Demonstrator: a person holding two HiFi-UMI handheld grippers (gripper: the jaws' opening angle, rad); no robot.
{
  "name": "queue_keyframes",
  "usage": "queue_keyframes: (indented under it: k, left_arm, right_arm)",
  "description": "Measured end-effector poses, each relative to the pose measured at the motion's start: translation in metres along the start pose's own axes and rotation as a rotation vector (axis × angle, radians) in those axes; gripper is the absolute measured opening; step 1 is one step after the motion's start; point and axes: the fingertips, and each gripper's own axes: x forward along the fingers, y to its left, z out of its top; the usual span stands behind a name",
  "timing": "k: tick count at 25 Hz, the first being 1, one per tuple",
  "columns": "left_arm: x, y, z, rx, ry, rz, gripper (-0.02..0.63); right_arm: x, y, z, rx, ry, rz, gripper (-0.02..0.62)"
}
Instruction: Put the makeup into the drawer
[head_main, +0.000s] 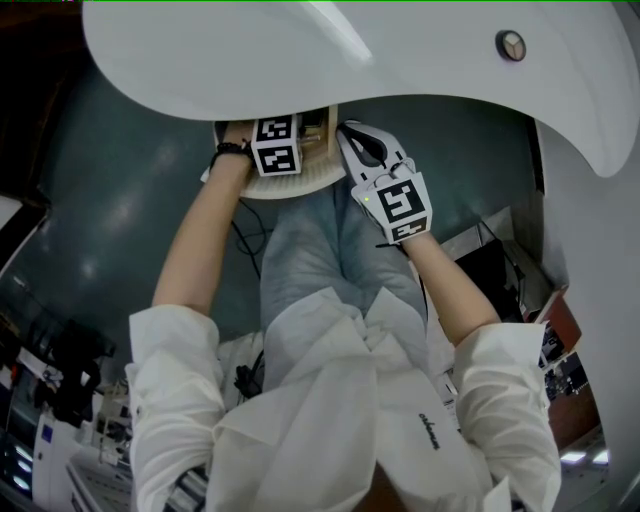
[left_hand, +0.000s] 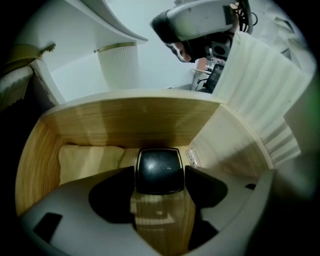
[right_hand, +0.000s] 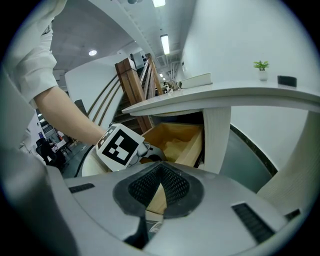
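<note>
A black square makeup compact (left_hand: 160, 170) sits between the dark pads of my left gripper (left_hand: 160, 176), which press on its two sides. It hangs low inside the open wooden drawer (left_hand: 135, 120), just above the floor. In the head view the left gripper (head_main: 285, 140) points steeply down into the drawer (head_main: 322, 125) under the white table. My right gripper (head_main: 352, 135) hovers beside the drawer's right edge. Its mesh pads (right_hand: 172, 185) meet at the tips, with nothing seen between them. The right gripper view shows the drawer (right_hand: 175, 137) and the left gripper's marker cube (right_hand: 120, 145).
A cream cloth (left_hand: 85, 160) and a small clear item (left_hand: 192, 157) lie at the drawer's back. The white curved tabletop (head_main: 330, 50) overhangs the drawer. A ribbed white column (right_hand: 217, 135) stands beside it. A book (right_hand: 195, 80) and a small plant (right_hand: 261, 65) rest on the table.
</note>
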Motion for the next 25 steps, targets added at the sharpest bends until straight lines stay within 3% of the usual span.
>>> queue_keyframes:
  k: [4, 7, 10, 13, 16, 20, 25]
  left_arm:
    - [-0.017, 0.002, 0.01, 0.009, -0.046, 0.023, 0.33]
    - [-0.037, -0.008, 0.02, 0.063, -0.075, 0.031, 0.323]
    - [-0.065, -0.018, 0.04, 0.129, -0.128, 0.079, 0.229]
    - [-0.102, -0.021, 0.058, 0.193, -0.18, 0.156, 0.076]
    - [-0.14, -0.028, 0.071, 0.211, -0.228, 0.21, 0.04]
    - [-0.213, -0.03, 0.109, 0.103, -0.372, 0.31, 0.026]
    - [-0.342, -0.006, 0.135, -0.157, -0.626, 0.568, 0.026]
  right_arm:
    - [-0.003, -0.003, 0.005, 0.011, -0.007, -0.008, 0.017]
    - [-0.014, -0.001, 0.015, 0.009, -0.019, -0.01, 0.017]
    - [-0.035, 0.003, 0.03, -0.002, -0.045, -0.005, 0.017]
    - [-0.055, 0.007, 0.048, -0.014, -0.071, -0.005, 0.017]
    - [-0.075, 0.009, 0.065, -0.023, -0.095, -0.026, 0.017]
    - [-0.119, 0.007, 0.095, -0.021, -0.158, -0.068, 0.017]
    - [-0.181, -0.001, 0.15, -0.007, -0.283, -0.178, 0.017]
